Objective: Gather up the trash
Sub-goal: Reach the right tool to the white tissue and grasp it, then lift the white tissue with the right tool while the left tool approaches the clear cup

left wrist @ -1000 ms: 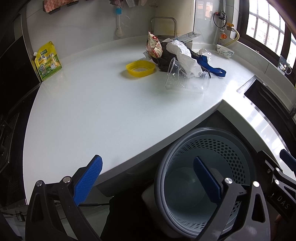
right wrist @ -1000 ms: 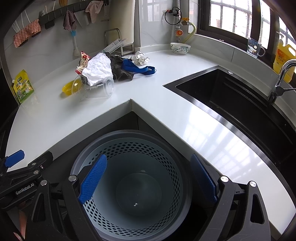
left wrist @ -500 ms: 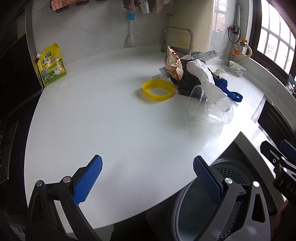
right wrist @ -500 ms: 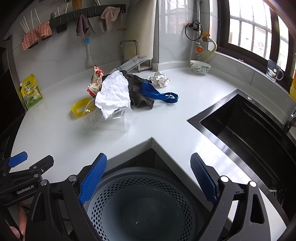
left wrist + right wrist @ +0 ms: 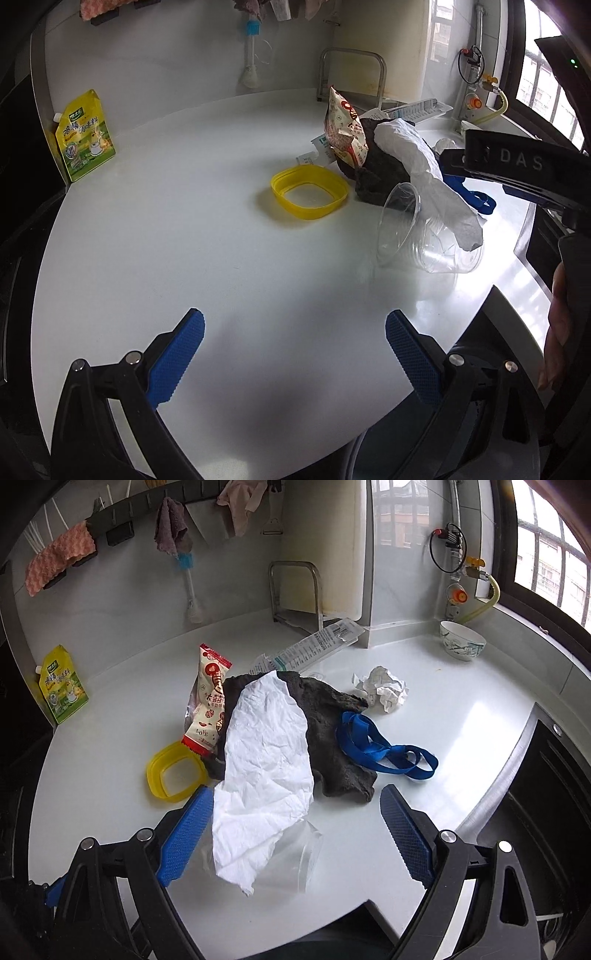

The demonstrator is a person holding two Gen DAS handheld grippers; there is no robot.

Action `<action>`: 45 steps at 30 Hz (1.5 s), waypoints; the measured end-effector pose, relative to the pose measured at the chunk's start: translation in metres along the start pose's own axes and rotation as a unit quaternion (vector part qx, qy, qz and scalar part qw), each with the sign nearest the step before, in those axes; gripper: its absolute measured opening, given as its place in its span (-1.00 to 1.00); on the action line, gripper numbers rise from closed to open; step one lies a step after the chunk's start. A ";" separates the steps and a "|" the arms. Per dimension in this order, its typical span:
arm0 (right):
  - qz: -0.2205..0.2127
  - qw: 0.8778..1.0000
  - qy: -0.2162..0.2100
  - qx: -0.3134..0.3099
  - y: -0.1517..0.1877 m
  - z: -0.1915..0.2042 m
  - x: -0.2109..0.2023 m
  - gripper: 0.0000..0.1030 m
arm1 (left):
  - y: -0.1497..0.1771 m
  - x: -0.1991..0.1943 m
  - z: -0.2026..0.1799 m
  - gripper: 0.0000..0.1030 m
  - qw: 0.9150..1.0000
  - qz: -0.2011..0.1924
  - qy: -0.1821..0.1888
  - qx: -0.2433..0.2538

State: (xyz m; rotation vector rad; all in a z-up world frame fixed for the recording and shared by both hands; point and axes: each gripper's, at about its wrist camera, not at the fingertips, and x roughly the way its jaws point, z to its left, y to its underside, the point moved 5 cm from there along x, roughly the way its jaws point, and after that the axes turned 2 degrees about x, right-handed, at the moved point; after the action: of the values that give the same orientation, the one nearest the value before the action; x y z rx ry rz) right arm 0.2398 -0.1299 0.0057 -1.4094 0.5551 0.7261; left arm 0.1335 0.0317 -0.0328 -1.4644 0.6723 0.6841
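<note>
Only the right view shows crumpled paper [image 5: 384, 693] and bowl [image 5: 461, 639].

Yellow ring [image 5: 173, 773], white tissue [image 5: 264, 775], blue strap [image 5: 384, 751], red-and-white wrapper [image 5: 208, 705].

Bare counter [image 5: 207, 258] (trash pile [image 5: 399, 162] beyond).

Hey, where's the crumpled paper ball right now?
In the right wrist view, the paper ball sits on the counter right of the dark cloth, just beyond the blue strap.
</note>
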 end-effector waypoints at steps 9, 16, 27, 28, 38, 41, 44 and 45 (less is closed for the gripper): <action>0.028 1.000 0.011 0.005 -0.018 0.009 0.042 0.69 | 0.002 0.008 -0.008 0.88 1.000 0.006 0.007 0.006; 0.063 0.998 -0.015 0.009 -0.014 0.008 0.055 -0.60 | -0.001 0.007 -0.018 0.88 1.000 0.003 0.016 0.014; -0.006 0.998 -0.021 0.056 -0.017 -0.036 -0.006 -0.88 | -0.016 0.011 -0.025 0.88 0.998 -0.019 0.051 0.022; -0.011 0.998 -0.019 0.061 -0.015 -0.043 -0.013 -0.88 | -0.018 0.012 -0.025 0.88 0.998 -0.021 0.058 0.024; -0.010 0.994 -0.004 0.107 0.045 -0.083 -0.061 -0.88 | -0.030 0.026 -0.036 0.88 0.994 -0.032 0.090 0.053; 0.000 0.994 0.002 0.108 0.064 -0.085 -0.064 -0.88 | -0.035 0.027 -0.038 0.88 0.991 -0.038 0.111 0.058; 0.012 0.994 -0.002 0.113 0.081 -0.086 -0.064 -0.88 | -0.041 0.031 -0.040 0.88 0.990 -0.038 0.122 0.060; 0.016 0.993 -0.004 0.117 0.085 -0.087 -0.064 -0.88 | -0.043 0.033 -0.040 0.88 0.990 -0.038 0.119 0.062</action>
State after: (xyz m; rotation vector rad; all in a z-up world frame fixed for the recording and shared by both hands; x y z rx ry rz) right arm 0.1403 -0.2227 -0.0137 -1.1820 0.6368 0.6691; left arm 0.1883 -0.0082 -0.0304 -1.4603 0.8227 0.4053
